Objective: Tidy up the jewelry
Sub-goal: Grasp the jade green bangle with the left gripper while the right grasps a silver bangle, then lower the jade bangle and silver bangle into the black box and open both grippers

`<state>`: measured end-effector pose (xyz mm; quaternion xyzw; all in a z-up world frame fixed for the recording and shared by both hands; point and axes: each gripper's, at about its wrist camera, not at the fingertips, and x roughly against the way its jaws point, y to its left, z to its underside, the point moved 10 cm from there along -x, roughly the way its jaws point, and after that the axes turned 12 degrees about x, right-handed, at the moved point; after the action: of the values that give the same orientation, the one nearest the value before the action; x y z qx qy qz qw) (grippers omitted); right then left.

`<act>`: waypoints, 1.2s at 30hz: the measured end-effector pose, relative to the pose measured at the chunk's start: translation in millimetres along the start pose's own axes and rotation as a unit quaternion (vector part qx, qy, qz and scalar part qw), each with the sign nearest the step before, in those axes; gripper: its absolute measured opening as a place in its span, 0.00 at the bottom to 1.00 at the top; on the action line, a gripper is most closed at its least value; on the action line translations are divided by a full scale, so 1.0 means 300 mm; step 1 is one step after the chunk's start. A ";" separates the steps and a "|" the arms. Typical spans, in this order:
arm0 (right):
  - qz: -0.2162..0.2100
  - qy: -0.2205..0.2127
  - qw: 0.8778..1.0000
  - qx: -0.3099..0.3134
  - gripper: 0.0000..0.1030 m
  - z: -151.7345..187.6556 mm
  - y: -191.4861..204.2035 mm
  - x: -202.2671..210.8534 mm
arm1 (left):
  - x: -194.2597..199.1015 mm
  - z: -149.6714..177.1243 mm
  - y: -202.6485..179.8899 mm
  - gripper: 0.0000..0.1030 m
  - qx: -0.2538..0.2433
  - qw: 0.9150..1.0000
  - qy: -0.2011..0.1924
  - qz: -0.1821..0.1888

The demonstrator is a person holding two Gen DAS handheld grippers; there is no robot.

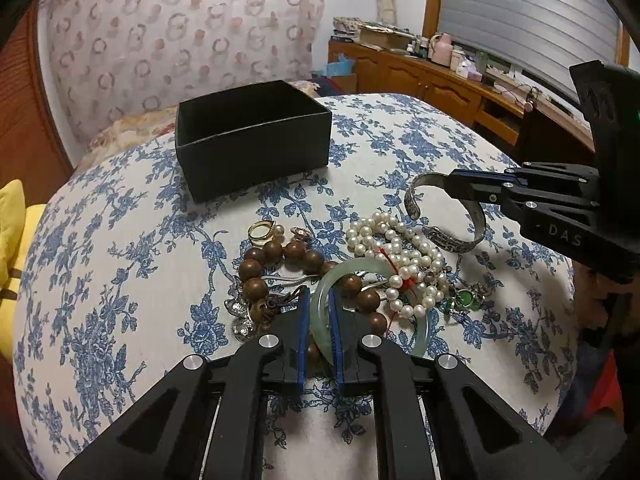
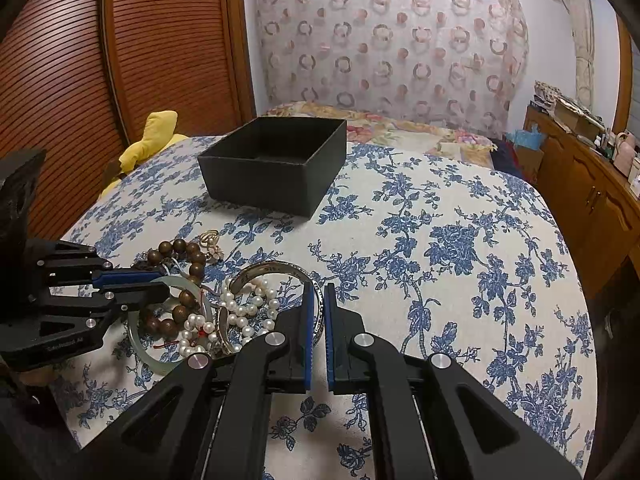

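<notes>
We are clamping the jade bangle [image 1: 326,300] in our left gripper [image 1: 319,300] and the silver cuff [image 2: 318,312] in our right gripper [image 2: 319,292], both just short of the black box [image 2: 276,168], each needing lifting into it.

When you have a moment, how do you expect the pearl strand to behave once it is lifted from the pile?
The pearl strand lies in loose coils, so it will probably hang floppy. It overlaps the jade bangle and touches the wooden beads, so it may snag or drag them. Its round beads look smooth, possibly slippery.
</notes>
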<state>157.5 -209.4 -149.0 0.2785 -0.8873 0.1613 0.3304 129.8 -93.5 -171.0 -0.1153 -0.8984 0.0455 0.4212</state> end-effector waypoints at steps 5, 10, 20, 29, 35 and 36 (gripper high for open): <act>0.001 -0.001 1.000 0.000 0.06 -0.002 0.000 0.000 | 0.043 -0.017 0.003 0.08 0.004 1.000 -0.016 0.003; 0.003 -0.003 1.000 0.001 0.06 -0.009 -0.001 0.002 | 0.093 -0.054 0.014 0.08 0.000 0.999 -0.041 -0.009; 0.004 -0.009 1.000 0.000 0.06 -0.032 -0.003 0.000 | 0.163 -0.155 0.099 0.08 0.026 0.996 -0.079 -0.020; 0.008 -0.024 1.000 0.007 0.05 -0.112 -0.012 -0.010 | 0.164 -0.229 0.126 0.08 0.035 0.995 -0.090 -0.019; 0.015 -0.040 0.999 0.012 0.05 -0.201 -0.036 -0.021 | 0.163 -0.303 0.148 0.08 0.046 0.994 -0.101 -0.013; 0.016 -0.042 0.999 0.013 0.05 -0.216 -0.040 -0.022 | 0.159 -0.317 0.152 0.08 0.046 0.993 -0.103 -0.014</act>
<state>201.1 -185.8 -104.9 0.2751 -0.9027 0.1657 0.2864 181.0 -39.0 -82.7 -0.0772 -0.9356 0.0927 0.3317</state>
